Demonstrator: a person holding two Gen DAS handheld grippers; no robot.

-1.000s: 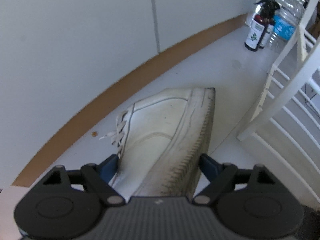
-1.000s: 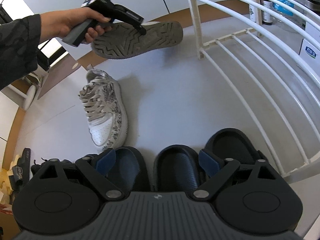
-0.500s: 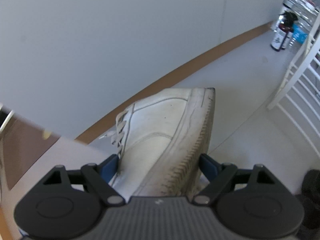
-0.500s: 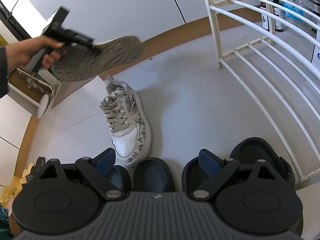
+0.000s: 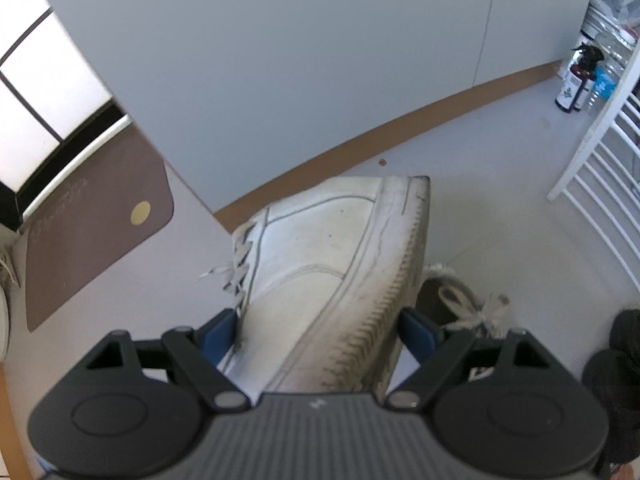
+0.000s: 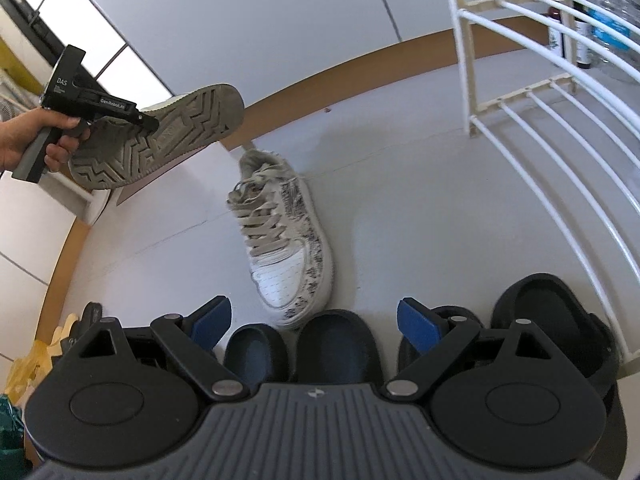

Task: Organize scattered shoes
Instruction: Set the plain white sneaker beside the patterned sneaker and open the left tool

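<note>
- L gripper [image 5: 316, 330]: clamped on white sneaker [image 5: 328, 264], blue pads pressed to upper on one side and sole on the other. Shoe is held in the air, turned on its side, toe pointing away from cam twd the wall w/ the brown baseboard [image 5: 400, 136].
- From R wrist view: same sneaker seen sole-up at upper left, grey zigzag tread facing cam, person's left hand [image 6: 24, 140] around the gripper handle.
- R gripper [image 6: 314, 322]: fingers spread wide, nothing betw them. It hovers over the floor, above a row of dark slippers [image 6: 336, 344].
- Slippers: four dark ones side by side at bottom of R view, two w/ blue-ish insoles, openings up.
- Patterned sneaker [image 6: 286, 240]: white w/ black speckle print and beige laces, flat on grey floor, toe twd the slippers, just beyond them.
- White wire rack [image 6: 540, 128]: R side of R view, low shelf close to the rightmost slipper.
- Bottles [image 5: 576, 80] stand by the far wall near the rack.
</note>
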